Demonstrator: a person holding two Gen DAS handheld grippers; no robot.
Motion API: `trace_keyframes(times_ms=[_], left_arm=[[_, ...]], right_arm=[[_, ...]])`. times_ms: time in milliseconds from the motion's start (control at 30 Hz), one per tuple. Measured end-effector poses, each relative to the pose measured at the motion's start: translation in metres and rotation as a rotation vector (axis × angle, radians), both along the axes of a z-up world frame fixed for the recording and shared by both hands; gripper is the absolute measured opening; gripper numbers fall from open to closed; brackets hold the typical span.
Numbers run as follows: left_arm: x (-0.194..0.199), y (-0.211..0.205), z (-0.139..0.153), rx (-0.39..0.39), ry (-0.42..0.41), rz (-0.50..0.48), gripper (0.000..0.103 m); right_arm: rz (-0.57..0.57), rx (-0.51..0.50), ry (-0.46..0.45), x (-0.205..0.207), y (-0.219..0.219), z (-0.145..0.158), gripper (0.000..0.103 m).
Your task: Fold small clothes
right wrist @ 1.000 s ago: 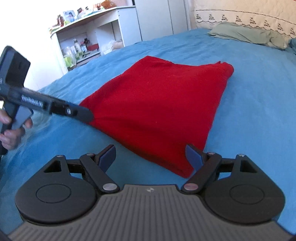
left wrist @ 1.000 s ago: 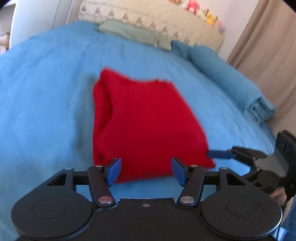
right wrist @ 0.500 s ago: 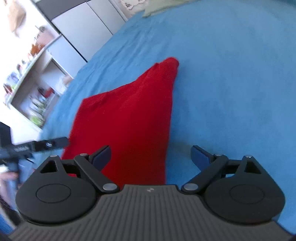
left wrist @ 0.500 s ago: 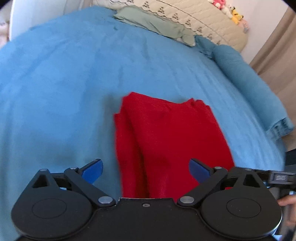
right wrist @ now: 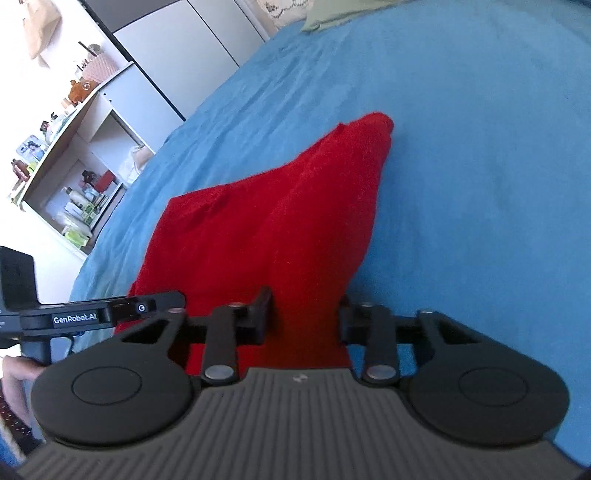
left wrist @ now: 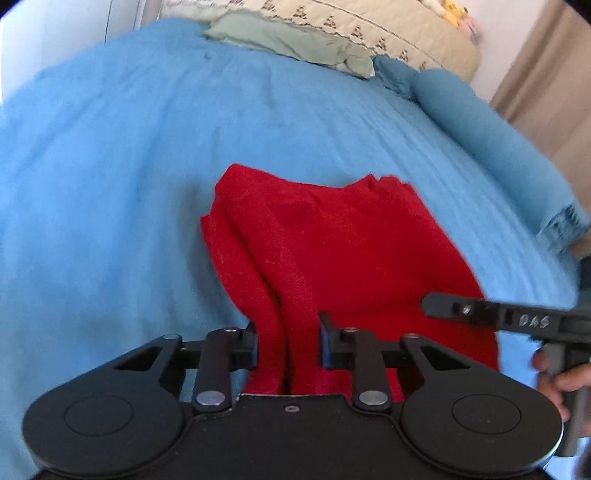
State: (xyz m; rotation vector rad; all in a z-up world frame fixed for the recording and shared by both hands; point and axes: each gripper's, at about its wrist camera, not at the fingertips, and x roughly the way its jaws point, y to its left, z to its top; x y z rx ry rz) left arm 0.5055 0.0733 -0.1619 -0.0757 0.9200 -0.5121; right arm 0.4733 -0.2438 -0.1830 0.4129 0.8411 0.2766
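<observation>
A folded red garment (left wrist: 343, 251) lies on the blue bedspread (left wrist: 110, 177). My left gripper (left wrist: 289, 341) has its jaws partly closed around the garment's near left edge, with thick folds of red cloth between the fingers. My right gripper (right wrist: 306, 318) has its jaws partly closed around the garment's (right wrist: 280, 218) near right edge, with cloth between the fingers. The right gripper also shows in the left wrist view (left wrist: 491, 314) over the garment's right side. The left gripper shows in the right wrist view (right wrist: 92, 315) at the garment's left corner.
A green pillow (left wrist: 295, 40) and a patterned cream headboard (left wrist: 388, 33) lie at the far end of the bed. A rolled blue blanket (left wrist: 491, 147) runs along the right edge beside a curtain (left wrist: 546, 81). White shelves (right wrist: 74, 177) with bottles stand left of the bed.
Both grippers have moved in onto the near edge of the red garment. Their jaws have narrowed from wide open to closed around the cloth.
</observation>
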Motion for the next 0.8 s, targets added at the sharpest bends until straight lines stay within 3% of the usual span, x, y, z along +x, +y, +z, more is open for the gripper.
trace_keyframes(times_ms=[233, 467, 633, 733, 800], left_arm=[[-0.053, -0.030, 0.051, 0.063, -0.116, -0.079, 0.027], [-0.137, -0.064, 0.084, 0.010, -0.111, -0.136, 0.027], [-0.190, -0.097, 0.058, 0.014, -0.074, -0.172, 0.027], [-0.205, -0.109, 0.028, 0.028, -0.027, -0.162, 0.028], [-0.209, -0.112, 0.012, 0.061, -0.016, -0.132, 0.036]], right_arm=[[0.016, -0.041, -0.102, -0.034, 0.004, 0.050, 0.038], [0.058, -0.046, -0.138, -0.115, -0.045, 0.104, 0.038], [0.046, -0.046, -0.097, -0.187, -0.078, 0.112, 0.038], [0.020, -0.028, -0.056, -0.216, -0.099, 0.087, 0.038], [0.000, -0.017, -0.032, -0.228, -0.112, 0.060, 0.039]])
